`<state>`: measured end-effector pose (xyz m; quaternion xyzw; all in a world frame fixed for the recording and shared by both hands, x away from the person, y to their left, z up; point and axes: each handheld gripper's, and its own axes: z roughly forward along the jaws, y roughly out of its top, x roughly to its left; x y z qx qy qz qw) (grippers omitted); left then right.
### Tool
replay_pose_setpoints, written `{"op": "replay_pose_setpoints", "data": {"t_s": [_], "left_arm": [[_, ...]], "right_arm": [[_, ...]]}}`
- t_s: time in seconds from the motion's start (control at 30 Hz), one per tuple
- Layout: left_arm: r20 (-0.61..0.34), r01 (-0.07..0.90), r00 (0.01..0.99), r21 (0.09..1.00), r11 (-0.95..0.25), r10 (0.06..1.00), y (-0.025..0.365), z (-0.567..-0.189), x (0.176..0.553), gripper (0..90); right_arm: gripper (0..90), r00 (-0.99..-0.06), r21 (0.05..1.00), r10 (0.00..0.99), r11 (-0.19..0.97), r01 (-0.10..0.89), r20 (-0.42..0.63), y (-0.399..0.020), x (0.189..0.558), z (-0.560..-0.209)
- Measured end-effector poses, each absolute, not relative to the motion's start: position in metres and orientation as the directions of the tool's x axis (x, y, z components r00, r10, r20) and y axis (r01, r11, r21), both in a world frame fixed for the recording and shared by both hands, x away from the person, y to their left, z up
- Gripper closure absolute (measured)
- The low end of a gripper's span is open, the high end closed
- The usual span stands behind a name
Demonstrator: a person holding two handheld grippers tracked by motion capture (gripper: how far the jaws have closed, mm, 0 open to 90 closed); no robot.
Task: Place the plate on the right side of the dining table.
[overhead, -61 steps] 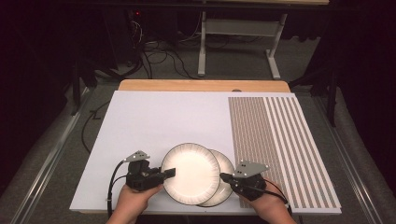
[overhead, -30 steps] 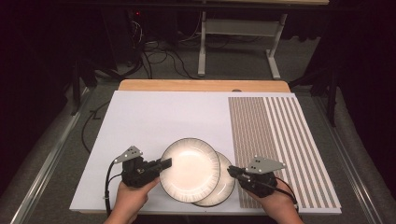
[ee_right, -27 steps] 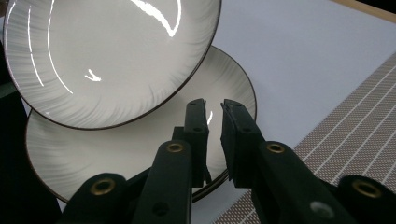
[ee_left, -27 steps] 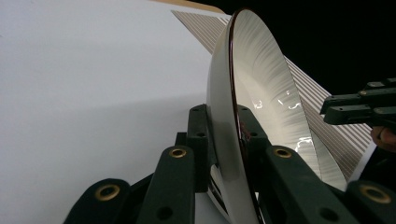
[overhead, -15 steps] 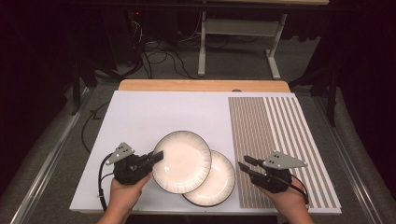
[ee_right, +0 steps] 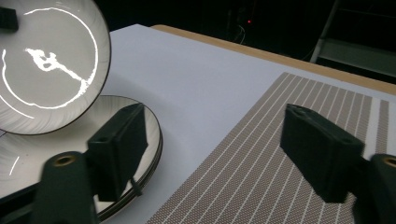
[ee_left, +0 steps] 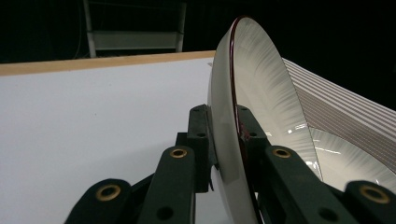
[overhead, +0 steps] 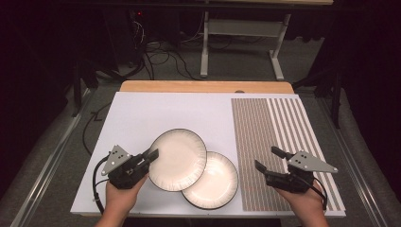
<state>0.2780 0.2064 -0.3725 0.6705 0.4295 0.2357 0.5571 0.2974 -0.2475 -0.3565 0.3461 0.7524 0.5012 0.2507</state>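
My left gripper pinches the rim of the upper plate, tilted over the lower plate near the table's front edge, while my right gripper, just opening, hangs empty; the stiff, slick, breakable plate wants that firm rim hold.

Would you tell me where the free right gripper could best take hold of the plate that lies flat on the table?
Probably at the right rim of the lower plate, coming in low from the striped mat side. That edge is bare, while the lifted plate in the left gripper overlaps its left. The right gripper is open.
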Motion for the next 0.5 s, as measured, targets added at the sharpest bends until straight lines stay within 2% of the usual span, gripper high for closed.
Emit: {"op": "replay_pose_setpoints", "data": {"t_s": [0.07,0.1,0.17,0.2,0.23,0.27,0.5], "left_arm": [[-0.15,0.303,0.522,0.953,-0.018,0.84,0.2062,-0.3719,0.2769,79.8],[-0.13,0.284,0.526,0.958,-0.029,0.84,0.2049,-0.3712,0.2744,79.8],[-0.121,0.278,0.528,0.96,-0.037,0.84,0.2047,-0.3709,0.2736,79.8],[-0.111,0.269,0.529,0.962,-0.042,0.841,0.2039,-0.3705,0.2725,79.8],[-0.098,0.259,0.531,0.965,-0.05,0.842,0.203,-0.3699,0.2712,79.8],[-0.083,0.245,0.536,0.968,-0.061,0.84,0.2024,-0.3694,0.2696,79.8],[-0.056,0.227,0.54,0.97,-0.081,0.84,0.2014,-0.3682,0.2672,79.6]], "right_arm": [[21.2,-0.631,0.929,0.776,0.252,0.271,-0.026,-0.2485,0.2971,-0.3563],[15.7,-0.623,0.933,0.782,0.238,0.271,-0.019,-0.2512,0.2965,-0.3558],[15.1,-0.62,0.935,0.784,0.234,0.268,-0.019,-0.2525,0.2961,-0.3555],[9.7,-0.618,0.938,0.786,0.23,0.26,-0.021,-0.2535,0.2953,-0.3552],[9.7,-0.618,0.938,0.786,0.23,0.26,-0.021,-0.2535,0.2953,-0.3552],[1.6,-0.611,0.94,0.791,0.219,0.261,-0.015,-0.2537,0.2939,-0.355],[0.6,-0.607,0.947,0.794,0.217,0.236,-0.03,-0.2554,0.2885,-0.3544]]}}
